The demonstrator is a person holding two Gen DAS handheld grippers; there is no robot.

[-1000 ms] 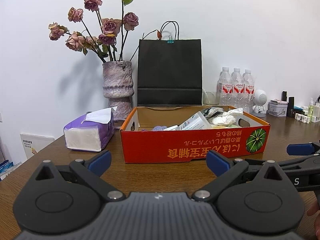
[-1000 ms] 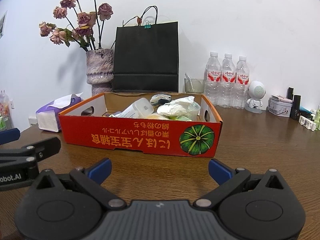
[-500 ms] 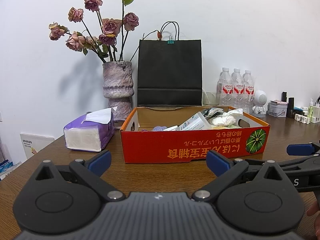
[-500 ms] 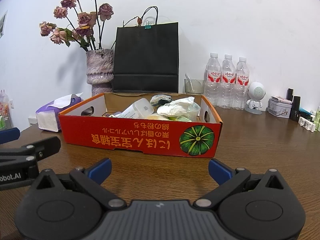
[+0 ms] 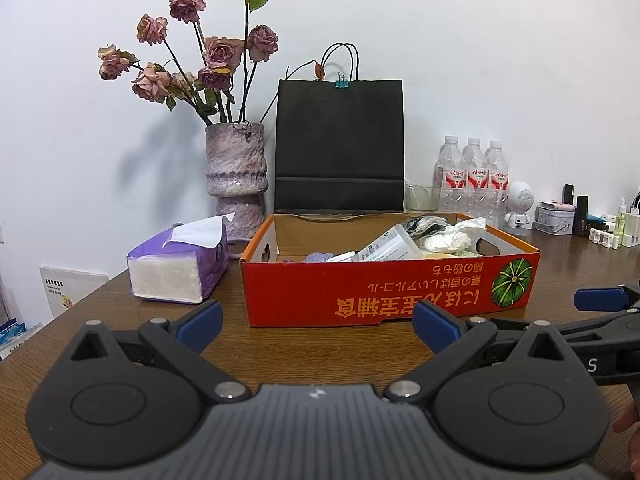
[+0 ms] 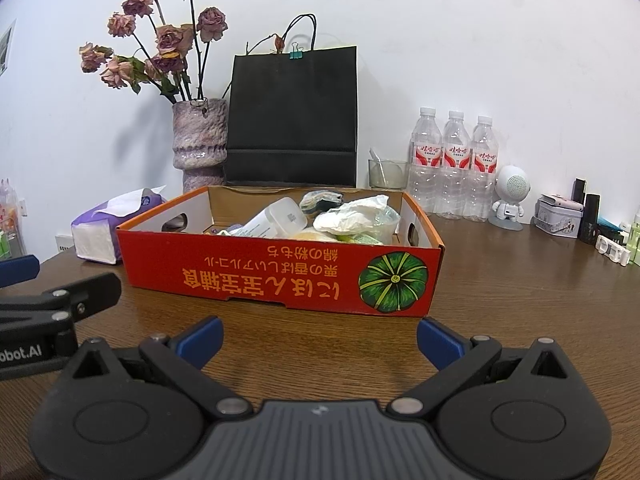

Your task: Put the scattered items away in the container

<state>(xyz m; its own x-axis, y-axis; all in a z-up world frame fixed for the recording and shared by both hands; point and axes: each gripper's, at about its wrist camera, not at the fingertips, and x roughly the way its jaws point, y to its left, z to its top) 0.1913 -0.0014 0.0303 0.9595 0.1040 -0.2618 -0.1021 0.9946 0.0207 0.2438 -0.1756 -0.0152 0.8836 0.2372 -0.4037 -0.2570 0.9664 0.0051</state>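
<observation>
A red cardboard box (image 5: 384, 292) with a green pumpkin print stands on the brown table; it also shows in the right wrist view (image 6: 280, 280). Inside lie a white plastic container (image 6: 276, 218), a crumpled white bag (image 6: 356, 218) and other small items. My left gripper (image 5: 316, 324) is open and empty, held low in front of the box. My right gripper (image 6: 318, 338) is open and empty, also just in front of the box. Each gripper shows at the edge of the other's view.
A purple tissue pack (image 5: 180, 266) lies left of the box. Behind it stand a vase of dried roses (image 5: 236, 176), a black paper bag (image 5: 338, 146), three water bottles (image 6: 454, 164), a glass (image 6: 386, 174), a white robot figure (image 6: 510, 196) and small cosmetics (image 6: 588, 216).
</observation>
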